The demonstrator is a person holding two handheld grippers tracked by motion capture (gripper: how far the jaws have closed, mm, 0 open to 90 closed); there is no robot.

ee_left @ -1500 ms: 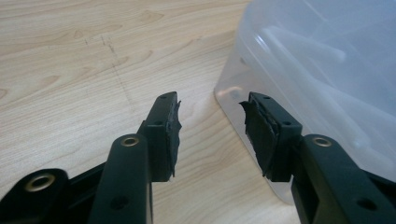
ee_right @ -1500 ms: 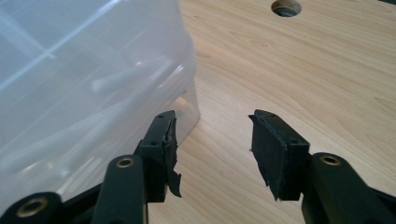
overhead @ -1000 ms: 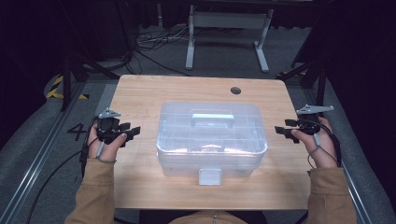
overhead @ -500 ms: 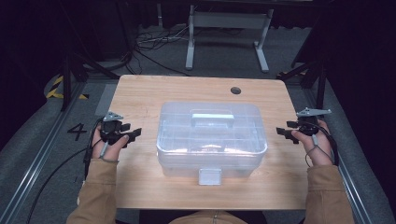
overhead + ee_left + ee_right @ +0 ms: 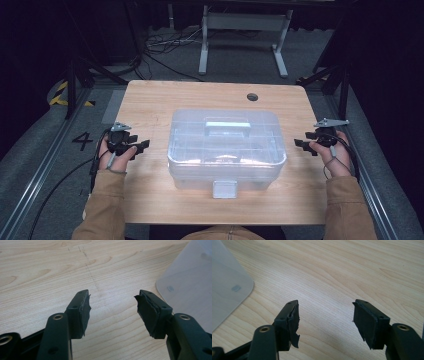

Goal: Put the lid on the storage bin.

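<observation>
Nearest the camera in the high view: two tan sleeves coming up from the bottom edge, one each side of the wooden table [image 5: 150, 100].

L hand [image 5: 112, 152] sits at the table's left edge, holding the left gripper [image 5: 142, 146], pointed inward twd the box. Jaws have just been opening, last bit small, and the left gripper view shows them wide apart w/ bare wood between, nothing in the gap. Torn black pads [image 5: 85, 312] on the inner faces, clear of everything. A rounded corner of the box at that view's right, near the right-hand jaw but apart from it.

R hand [image 5: 334, 155] mirrors it at the table's right edge, right gripper [image 5: 300, 144] aimed inward too. In the right gripper view jaws stand wide open, only wood grain between, ragged pad [image 5: 293, 322] on the left-hand jaw. Box corner at that view's left, apart from the jaws.

Between the two grippers, mid-table: clear plastic storage box [image 5: 226, 150], lid on, flat on the wood. Front latch [image 5: 223, 189] on the near side, facing the person. Recessed carry handle [image 5: 228, 125] in the lid top. Contents blurry thru the plastic, can't make out what.

Farther back: a round hole [image 5: 252, 96] in the tabletop nr the far edge. Beyond the table, grey floor, loose cables [image 5: 165, 47], a white stand's legs [image 5: 240, 45].
</observation>
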